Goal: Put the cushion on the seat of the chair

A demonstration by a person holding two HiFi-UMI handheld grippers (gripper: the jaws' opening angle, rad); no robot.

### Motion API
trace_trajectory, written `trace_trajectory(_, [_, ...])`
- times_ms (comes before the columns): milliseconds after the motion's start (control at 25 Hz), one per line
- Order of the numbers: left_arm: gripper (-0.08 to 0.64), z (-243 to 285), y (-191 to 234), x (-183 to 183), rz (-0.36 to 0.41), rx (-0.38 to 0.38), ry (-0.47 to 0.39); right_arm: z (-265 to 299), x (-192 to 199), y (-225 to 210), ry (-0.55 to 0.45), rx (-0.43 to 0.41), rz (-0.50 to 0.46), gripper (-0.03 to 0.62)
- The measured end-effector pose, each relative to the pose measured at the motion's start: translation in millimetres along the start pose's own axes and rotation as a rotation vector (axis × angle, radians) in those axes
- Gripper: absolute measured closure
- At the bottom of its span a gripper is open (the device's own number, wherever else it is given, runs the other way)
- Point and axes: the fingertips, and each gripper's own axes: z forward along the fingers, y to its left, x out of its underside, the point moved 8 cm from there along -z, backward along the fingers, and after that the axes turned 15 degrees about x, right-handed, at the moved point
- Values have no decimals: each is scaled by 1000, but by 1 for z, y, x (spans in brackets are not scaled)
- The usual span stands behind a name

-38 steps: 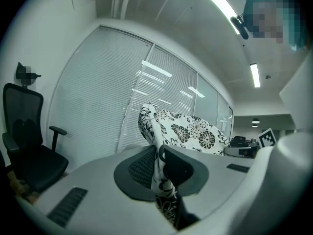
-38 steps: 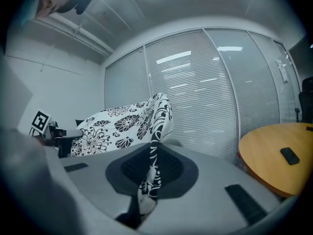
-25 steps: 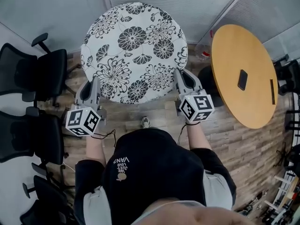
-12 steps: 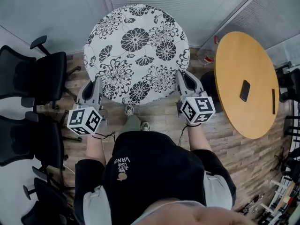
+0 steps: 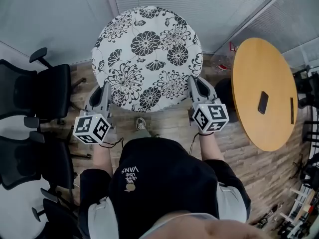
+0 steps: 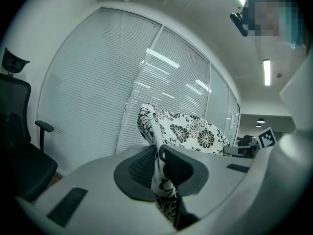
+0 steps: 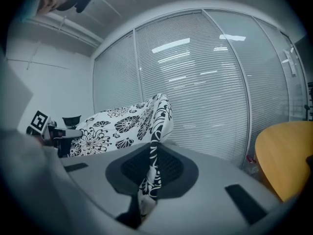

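A round cushion (image 5: 147, 59) with a black-and-white flower print hangs level in front of the person, held by its near edge at both sides. My left gripper (image 5: 105, 92) is shut on the cushion's left rim, and my right gripper (image 5: 193, 86) is shut on its right rim. In the left gripper view the cushion's fabric (image 6: 186, 129) is pinched between the jaws of the left gripper (image 6: 159, 165). The right gripper view shows the cushion (image 7: 122, 124) folded into the right gripper (image 7: 151, 168) in the same way. Black office chairs (image 5: 42, 91) stand at the left.
A second black chair (image 5: 35, 161) stands nearer at the left. A round wooden table (image 5: 261, 91) with a dark phone (image 5: 262, 102) is at the right. White blinds (image 5: 199, 4) line the far wall. The person's shoe (image 5: 141, 123) shows under the cushion.
Both grippers keep their hold on the cushion. The person's foot has shifted beneath it, and the chairs and the table have slid a little down the head view.
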Motion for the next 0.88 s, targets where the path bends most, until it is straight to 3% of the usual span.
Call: trace_trajectory(880, [517, -5, 6, -8, -10, 67, 4, -18, -4, 15, -4, 65, 5, 558])
